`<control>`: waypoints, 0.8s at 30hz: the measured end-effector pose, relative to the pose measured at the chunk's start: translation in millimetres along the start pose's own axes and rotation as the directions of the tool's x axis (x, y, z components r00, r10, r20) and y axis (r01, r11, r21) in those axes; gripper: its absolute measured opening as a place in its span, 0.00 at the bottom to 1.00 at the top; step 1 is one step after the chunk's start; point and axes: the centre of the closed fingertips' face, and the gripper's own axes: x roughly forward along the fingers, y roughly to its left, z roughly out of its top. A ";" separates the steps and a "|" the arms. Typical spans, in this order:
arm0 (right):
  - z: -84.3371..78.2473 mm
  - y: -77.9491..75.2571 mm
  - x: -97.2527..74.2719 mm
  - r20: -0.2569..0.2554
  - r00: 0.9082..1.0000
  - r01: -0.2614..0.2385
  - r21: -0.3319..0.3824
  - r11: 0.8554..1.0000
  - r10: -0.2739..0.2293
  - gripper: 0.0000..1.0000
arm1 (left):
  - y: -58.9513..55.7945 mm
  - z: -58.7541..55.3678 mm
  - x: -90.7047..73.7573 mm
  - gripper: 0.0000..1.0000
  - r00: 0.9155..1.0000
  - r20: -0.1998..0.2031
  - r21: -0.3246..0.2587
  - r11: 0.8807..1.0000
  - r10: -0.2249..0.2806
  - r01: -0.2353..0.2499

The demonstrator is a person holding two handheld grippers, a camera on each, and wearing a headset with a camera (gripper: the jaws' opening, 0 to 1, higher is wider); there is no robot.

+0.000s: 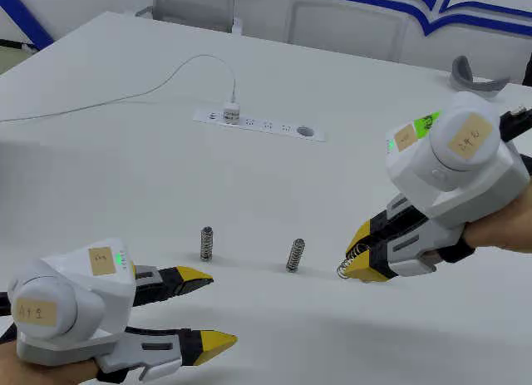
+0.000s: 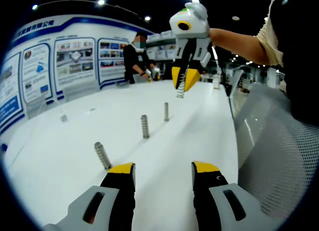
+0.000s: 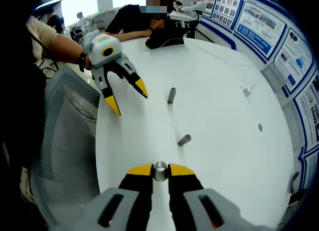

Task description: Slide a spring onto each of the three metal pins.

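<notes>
Head view: right tool angled down, clamped on spring; left tool apart.

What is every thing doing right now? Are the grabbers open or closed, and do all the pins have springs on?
Left gripper: jaws open, empty.
Right gripper: jaws shut on a spring.
Held spring: pinched in the right jaws, on no pin.
Near pin: spring on.
Middle pin: spring on.
Far pin: bare, upright.
Charger: plugged into the power strip.
</notes>
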 end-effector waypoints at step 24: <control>-29.0 -50.0 -19.6 -0.063 0.994 0.089 0.071 0.994 -0.085 0.13 | 35.9 -3.4 -14.5 0.58 0.992 0.003 -0.043 0.991 0.126 -0.126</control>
